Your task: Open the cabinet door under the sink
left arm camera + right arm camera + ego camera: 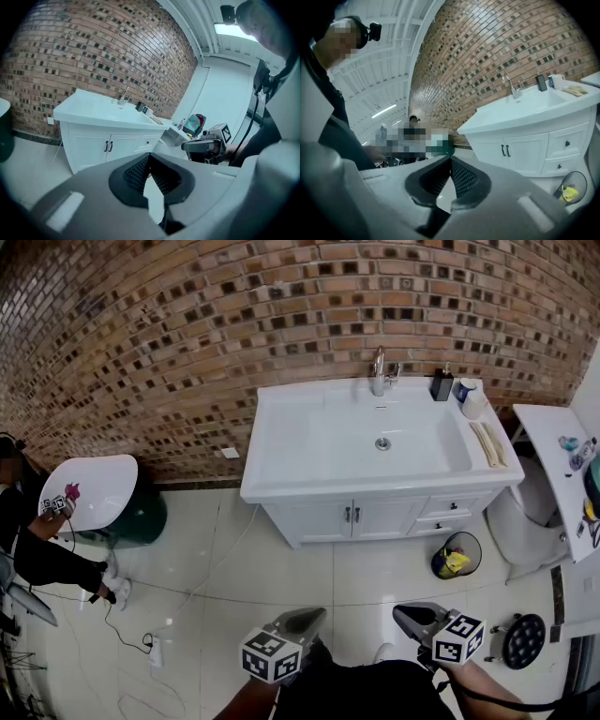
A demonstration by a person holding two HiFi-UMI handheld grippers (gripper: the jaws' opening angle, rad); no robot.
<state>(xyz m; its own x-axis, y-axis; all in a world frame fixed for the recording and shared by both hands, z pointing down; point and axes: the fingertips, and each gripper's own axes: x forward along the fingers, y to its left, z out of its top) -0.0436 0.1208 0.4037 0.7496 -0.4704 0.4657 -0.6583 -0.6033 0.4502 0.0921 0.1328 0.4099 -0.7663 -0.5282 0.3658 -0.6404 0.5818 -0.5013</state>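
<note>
A white vanity with a sink [319, 442] stands against the brick wall. Under the basin are two shut cabinet doors [328, 519] with dark handles [352, 514] side by side at the middle; they also show in the left gripper view [91, 150] and the right gripper view [492, 152]. My left gripper [309, 617] [149, 155] and right gripper [405, 613] [450, 159] hover low over the floor, well short of the vanity. Both are shut with nothing between the jaws.
Two small drawers [450, 512] sit right of the doors. A bin [456, 556] with yellow waste stands on the floor by the vanity's right corner, a white fixture [511, 526] beyond it. A round white table [94, 488], a seated person [37, 554] and a floor cable [187, 596] are at left.
</note>
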